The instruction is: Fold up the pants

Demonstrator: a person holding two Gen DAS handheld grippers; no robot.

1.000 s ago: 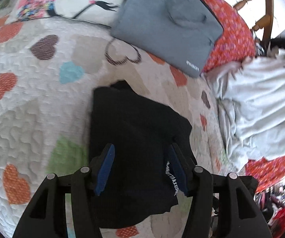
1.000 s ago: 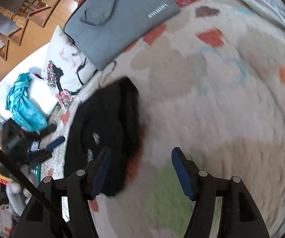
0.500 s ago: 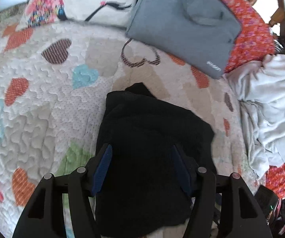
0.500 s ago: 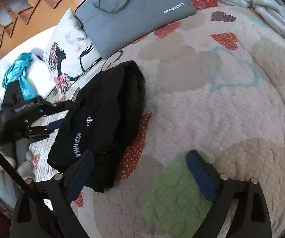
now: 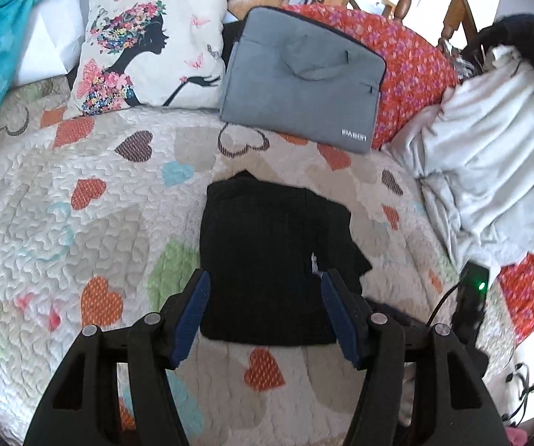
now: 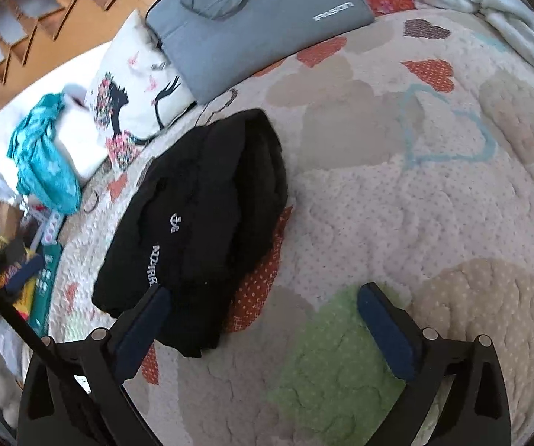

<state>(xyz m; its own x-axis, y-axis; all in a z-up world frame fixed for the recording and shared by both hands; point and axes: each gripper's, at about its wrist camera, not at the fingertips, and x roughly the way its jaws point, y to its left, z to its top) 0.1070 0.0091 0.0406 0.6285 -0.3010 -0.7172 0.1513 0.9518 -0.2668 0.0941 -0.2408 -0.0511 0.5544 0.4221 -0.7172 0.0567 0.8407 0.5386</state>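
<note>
Pants lie folded in a compact black bundle on the heart-print quilt, mid-bed, white lettering facing up toward the right side. Left gripper hovers over the bundle's near edge, jaws parted with nothing pinched; the cloth shows between the blue pads but lies flat below them. Right gripper stands spread wide and just closing slightly, empty, over bare quilt; pants sit to its left, the near corner just by the left pad. Grey bag and printed pillow lie far beyond the pants.
</note>
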